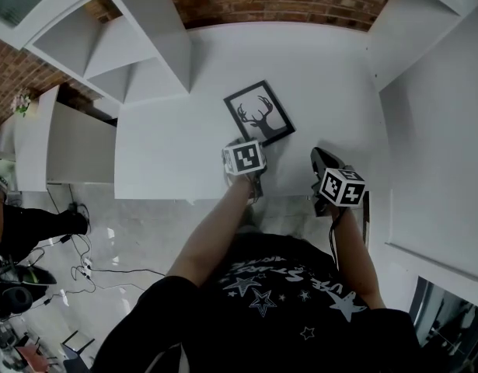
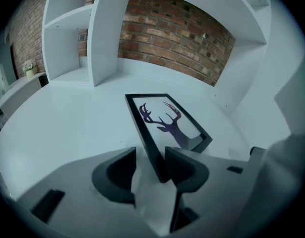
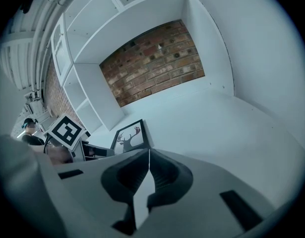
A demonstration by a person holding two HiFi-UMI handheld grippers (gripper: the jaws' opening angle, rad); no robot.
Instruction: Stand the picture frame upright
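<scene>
Black frame straddled by the left jaws, grasp step in hand.
On the white table (image 1: pixel 169 154) the frame (image 2: pixel 167 118) was laid face up near the front edge. Its near edge was taken between the spread jaws of the left gripper (image 2: pixel 151 157) but not yet pinched. The right gripper (image 3: pixel 149 155) was held clenched on nothing, off to the right. A firm close on that edge seemed called for next, then a tilt until the frame could be stood up.
</scene>
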